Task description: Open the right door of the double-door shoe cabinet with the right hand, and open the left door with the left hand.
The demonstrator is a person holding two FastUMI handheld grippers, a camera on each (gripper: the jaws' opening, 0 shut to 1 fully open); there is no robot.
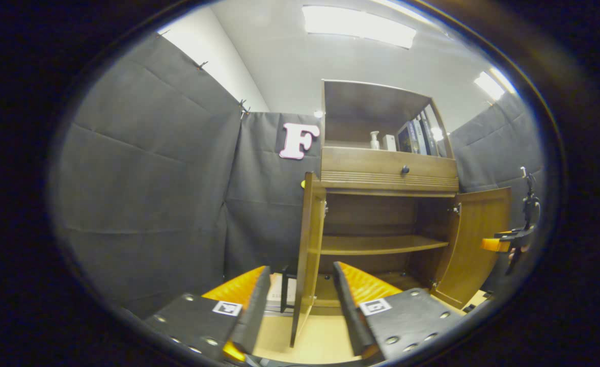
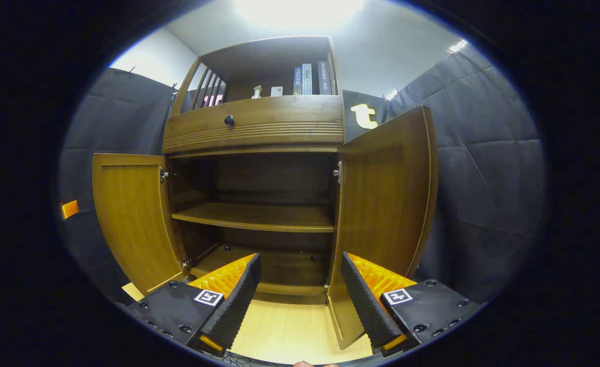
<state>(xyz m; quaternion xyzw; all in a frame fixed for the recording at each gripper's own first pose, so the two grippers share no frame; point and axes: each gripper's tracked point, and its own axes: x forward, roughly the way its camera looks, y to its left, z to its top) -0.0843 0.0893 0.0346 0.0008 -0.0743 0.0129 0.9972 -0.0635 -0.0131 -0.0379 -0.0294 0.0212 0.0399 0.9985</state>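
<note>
The wooden shoe cabinet (image 1: 386,176) stands with both doors swung out. In the left gripper view its left door (image 1: 307,244) shows edge-on, its front edge lying between the wide-apart fingers of my open left gripper (image 1: 301,269). The right door (image 1: 478,239) hangs open at the right, with the other gripper (image 1: 506,243) just beyond its edge. In the right gripper view the right door (image 2: 384,204) stands open close beside the right-hand finger (image 2: 366,300) of my open right gripper (image 2: 301,256). The left door (image 2: 132,219) is open at the far left. Neither gripper holds anything.
Inside the cabinet a bare shelf (image 2: 259,216) crosses the middle. Above the doors sits a drawer with a dark knob (image 2: 228,120), and books (image 2: 307,79) and a small bottle (image 1: 375,140) stand on the top shelf. The floor (image 2: 290,331) is light wood. Black cloth walls close in both sides.
</note>
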